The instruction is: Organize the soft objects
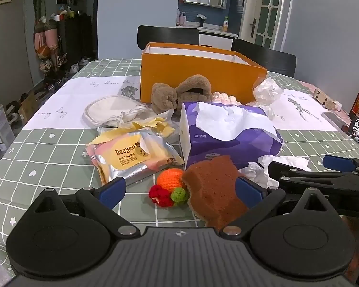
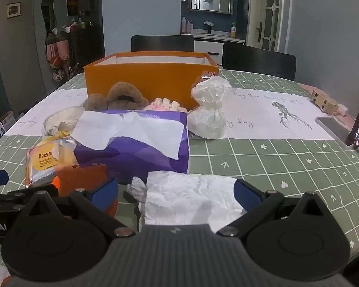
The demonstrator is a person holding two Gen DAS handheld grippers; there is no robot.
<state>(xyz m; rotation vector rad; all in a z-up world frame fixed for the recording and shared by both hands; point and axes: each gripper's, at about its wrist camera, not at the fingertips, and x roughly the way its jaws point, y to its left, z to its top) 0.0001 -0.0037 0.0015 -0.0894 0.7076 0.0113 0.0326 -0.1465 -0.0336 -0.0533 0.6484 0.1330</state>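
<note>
- Left wrist view: the left gripper (image 1: 179, 187) hangs wide open above a brown sponge (image 1: 214, 186) and a crocheted orange ball (image 1: 170, 179), gripping neither.
- The purple tissue pack (image 1: 229, 136) lies lengthwise, running away toward the orange box (image 1: 196, 76).
- Right wrist view: the right gripper (image 2: 177, 192) gapes empty over a crumpled tissue (image 2: 189, 196) lying flat on the checked tablecloth (image 2: 287, 157).

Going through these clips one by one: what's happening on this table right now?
A person holds two grippers over a pile of soft things. The left gripper is open around a brown sponge and a knitted orange toy; the right gripper is open around a crumpled white tissue. Neither grips anything yet. The orange box stands behind the pile; a purple tissue pack and a wipes packet lie on the table.
</note>
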